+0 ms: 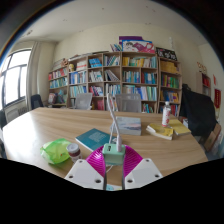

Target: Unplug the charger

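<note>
1. Magenta pads (99, 160) line the inner faces of the gripper (112, 166), whose two white fingers reach forward over the near edge of a wooden table (150, 132).
2. Between the pads sits a small pale green and white block, the charger (112, 153). The pads stand close at either side of it and seem to press on it, so the gripper looks clenched on the charger, though the contact is too small to see clearly.
3. From the top of the charger a thin white cable (113, 127) rises straight up and away over the table.
4. Just beside the fingers, on the side toward the window, lies a green bowl (56, 151) with a small round lid-like thing touching it.
5. A little beyond the charger rests a teal book (93, 138), flat on the table, with a grey flat box (128, 125) near it.
6. Farther across the table, on the other side, stands a white bottle (166, 115) next to a yellow heap of objects (176, 128) I cannot make out.
7. A dark chair back (199, 112) stands by that end of the table.
8. Against the far wall runs a long bookshelf (120, 80) packed with books, with things stacked on top.
9. A bright window (14, 78) fills the side wall.
</note>
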`<state>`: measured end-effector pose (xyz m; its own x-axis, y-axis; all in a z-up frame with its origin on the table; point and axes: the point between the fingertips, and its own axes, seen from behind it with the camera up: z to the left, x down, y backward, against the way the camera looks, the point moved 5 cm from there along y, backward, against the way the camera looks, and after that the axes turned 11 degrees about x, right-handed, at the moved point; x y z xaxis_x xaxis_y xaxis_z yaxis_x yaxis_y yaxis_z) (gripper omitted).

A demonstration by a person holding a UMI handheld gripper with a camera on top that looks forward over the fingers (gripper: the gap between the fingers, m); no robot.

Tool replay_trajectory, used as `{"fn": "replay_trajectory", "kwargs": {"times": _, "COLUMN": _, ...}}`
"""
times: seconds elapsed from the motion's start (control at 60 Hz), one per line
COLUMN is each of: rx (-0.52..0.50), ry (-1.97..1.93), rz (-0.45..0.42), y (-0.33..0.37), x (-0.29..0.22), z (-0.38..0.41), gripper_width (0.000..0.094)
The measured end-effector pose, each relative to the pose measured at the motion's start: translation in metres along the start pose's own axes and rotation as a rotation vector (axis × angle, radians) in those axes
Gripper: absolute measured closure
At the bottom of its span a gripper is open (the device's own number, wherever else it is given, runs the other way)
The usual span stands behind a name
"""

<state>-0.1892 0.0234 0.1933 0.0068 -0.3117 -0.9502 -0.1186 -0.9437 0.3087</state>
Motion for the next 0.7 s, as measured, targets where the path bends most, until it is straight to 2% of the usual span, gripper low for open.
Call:
{"fn": "replay_trajectory", "kwargs": {"times": 0.083, "rx": 0.026, "ry": -0.013, "rz": -0.031, "y": 0.006, "x": -0.036, "z": -0.024, "gripper_width": 0.0741}}
{"fn": "replay_trajectory", "kwargs": {"times": 0.167, "rx": 0.085, "ry": 0.020, "rz": -0.015, "y": 0.011, "x": -0.033, "z": -0.068, "gripper_width": 0.0729}}
{"fn": "replay_trajectory", "kwargs": {"times": 0.283, "rx": 0.164, "ry": 0.081, "rz": 0.160, "y": 0.018, "x": 0.027, "z": -0.131, "gripper_width": 0.0713}}
{"fn": "replay_trajectory", "kwargs": {"times": 0.383, "rx": 0.197, "ry": 0.108, "rz": 0.421, "y": 0.029, "x": 0.105, "z": -0.171, "gripper_width": 0.0701}}
{"fn": "replay_trajectory", "kwargs": {"times": 0.467, "rx": 0.221, "ry": 0.092, "rz": 0.571, "y": 0.042, "x": 0.149, "z": -0.192, "gripper_width": 0.0687}}
{"fn": "replay_trajectory", "kwargs": {"times": 0.567, "rx": 0.217, "ry": 0.092, "rz": 0.654, "y": 0.046, "x": 0.170, "z": -0.197, "gripper_width": 0.0664}}
{"fn": "replay_trajectory", "kwargs": {"times": 0.7, "rx": 0.190, "ry": 0.075, "rz": 0.719, "y": 0.038, "x": 0.195, "z": -0.193, "gripper_width": 0.0594}}
